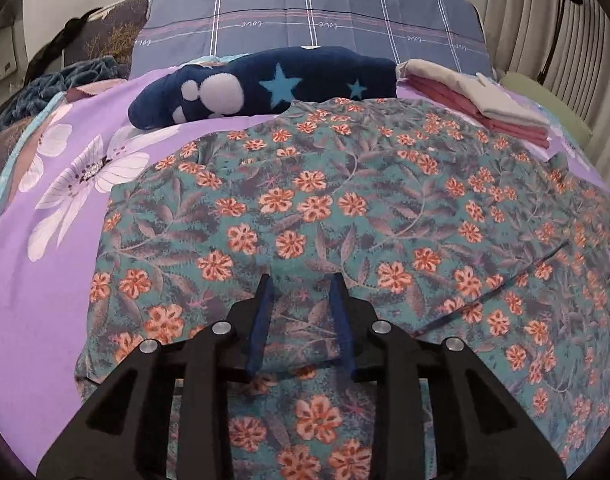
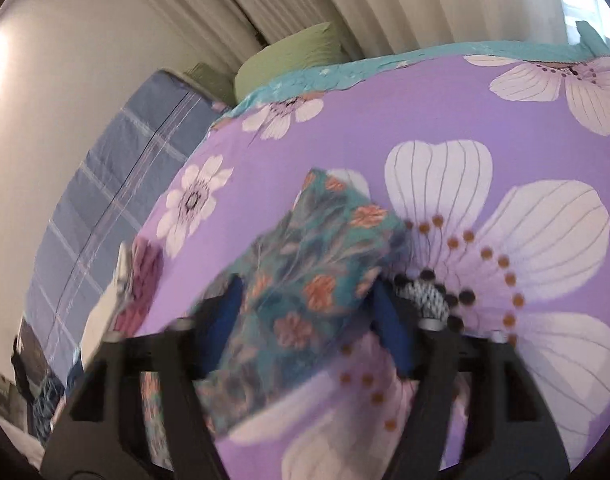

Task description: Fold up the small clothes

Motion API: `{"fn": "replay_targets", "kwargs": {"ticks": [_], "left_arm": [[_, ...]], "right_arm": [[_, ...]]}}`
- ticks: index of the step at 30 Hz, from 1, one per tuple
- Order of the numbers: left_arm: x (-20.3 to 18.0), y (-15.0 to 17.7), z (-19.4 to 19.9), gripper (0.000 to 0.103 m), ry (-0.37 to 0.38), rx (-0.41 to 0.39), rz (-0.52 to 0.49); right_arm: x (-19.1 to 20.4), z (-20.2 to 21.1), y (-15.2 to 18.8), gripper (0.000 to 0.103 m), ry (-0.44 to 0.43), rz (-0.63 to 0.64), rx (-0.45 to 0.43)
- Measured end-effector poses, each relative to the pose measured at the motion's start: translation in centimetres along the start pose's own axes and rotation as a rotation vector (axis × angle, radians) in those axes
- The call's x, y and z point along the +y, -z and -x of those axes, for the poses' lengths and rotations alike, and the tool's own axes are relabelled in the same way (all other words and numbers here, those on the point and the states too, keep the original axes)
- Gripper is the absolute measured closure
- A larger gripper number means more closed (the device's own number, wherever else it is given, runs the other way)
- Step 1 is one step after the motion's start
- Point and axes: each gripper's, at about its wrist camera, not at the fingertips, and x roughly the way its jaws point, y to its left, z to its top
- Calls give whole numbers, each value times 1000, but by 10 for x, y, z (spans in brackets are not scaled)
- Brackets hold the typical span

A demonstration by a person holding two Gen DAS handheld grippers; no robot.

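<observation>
The floral garment (image 1: 345, 208) lies spread over the purple flowered bedspread (image 1: 45, 240) of the bed. The left hand-held gripper (image 1: 301, 280) hangs low over the garment's near part, its blue fingers (image 1: 261, 320) parted with cloth showing between them, gripping nothing. In the blurred right wrist view, the right hand-held gripper (image 2: 305, 292) has its fingers set wide apart on either side of a fold of the floral garment (image 2: 317, 264); whether they touch it I cannot tell. Behind the garment lie a navy star-patterned plush (image 1: 273, 84) and a stack of folded clothes (image 1: 489, 108).
</observation>
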Motion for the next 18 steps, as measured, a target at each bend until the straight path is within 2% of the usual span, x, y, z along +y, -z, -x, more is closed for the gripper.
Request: {"fn": "replay_targets", "kwargs": {"ticks": [1,3,5,9,12,13,16,18], "left_arm": [[-1,-1,-1,71,-4,1,-3],[-1,-1,-1,71,-5,1,-5],[0,-1,-1,71,-2,0,-2],[0,0,-1,70,-5,0,-6],[0,-1,-1,70,0,-1,-2],[1,-1,0,70,6,-2,2],[4,-1,0,69,27,-4,16],[6,-1,0,68,44,-6,27]], "right_arm": [[-1,-4,-3,95,-18,-29,15],[-1,-16,-8,95,-99,-94,88],[13,-11,-4,95,-162,-120,85],[96,9,27,96,-333,77,99],[176,19,73,96,-514,241,187],[211,24,100,96,-593,312,233],[276,33,166,95,-735,470,340],[306,34,215,95,-793,561,429]]}}
